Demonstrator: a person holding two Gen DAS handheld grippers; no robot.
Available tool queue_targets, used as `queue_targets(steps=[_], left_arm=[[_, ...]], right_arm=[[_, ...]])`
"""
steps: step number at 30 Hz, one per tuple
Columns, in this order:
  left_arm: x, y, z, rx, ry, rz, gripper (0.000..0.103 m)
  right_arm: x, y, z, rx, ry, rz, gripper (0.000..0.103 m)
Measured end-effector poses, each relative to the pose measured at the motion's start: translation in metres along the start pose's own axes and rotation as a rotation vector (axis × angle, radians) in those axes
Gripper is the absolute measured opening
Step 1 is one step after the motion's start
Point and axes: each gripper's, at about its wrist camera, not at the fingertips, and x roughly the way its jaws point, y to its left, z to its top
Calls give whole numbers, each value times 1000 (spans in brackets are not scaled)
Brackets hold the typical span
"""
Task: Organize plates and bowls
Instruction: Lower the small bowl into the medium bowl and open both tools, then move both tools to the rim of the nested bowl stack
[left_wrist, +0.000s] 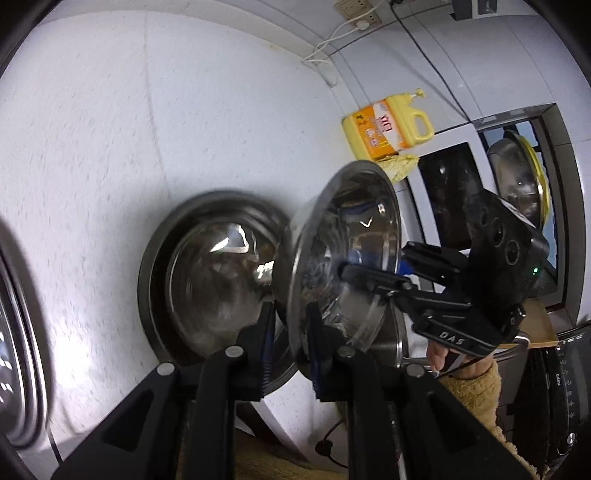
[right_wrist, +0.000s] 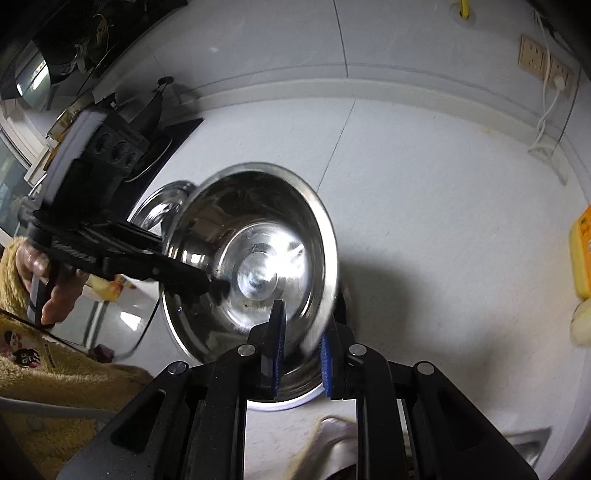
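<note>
A steel bowl (left_wrist: 351, 251) is held tilted in the air above the white counter. My left gripper (left_wrist: 290, 343) is shut on its near rim. My right gripper (right_wrist: 301, 350) is shut on the rim of the same bowl (right_wrist: 258, 258); it shows in the left wrist view (left_wrist: 369, 275) clamping the bowl's far edge. A second steel bowl (left_wrist: 218, 280) stands on the counter just behind and to the left of the held one. Its edge shows behind the held bowl in the right wrist view (right_wrist: 162, 206).
A yellow detergent jug (left_wrist: 388, 127) and a yellow cloth (left_wrist: 400, 166) lie on the counter near the wall. A pot with a lid (left_wrist: 517, 177) sits on the stove. Another steel rim (left_wrist: 18, 350) is at the far left. Wall sockets (right_wrist: 543, 62) and cables hang at the back.
</note>
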Motion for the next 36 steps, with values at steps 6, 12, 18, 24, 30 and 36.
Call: queue_targets(steps=[6,12,18,24,30,36], left_arm=[[25,37,-16,-118,26,29,14],[30,49,-15,-128,-6,97,14],[34,34,-6,-41,-64,239,18],[24,22,-5,34,-121,347,30],[0,1,-9,114,-205,415,43],[-54,-29,-26,200,-377,420,47]], right_arm=[[39,3,-16,32,96,39,15],[62,7,-16,37,141,46,15],[59,10,-13,42,115,10,16],[52,11,-13,57,76,-32,16],[31,16,-8,68,-8,-99,17],[-10,36,-10,10,-144,-266,43]])
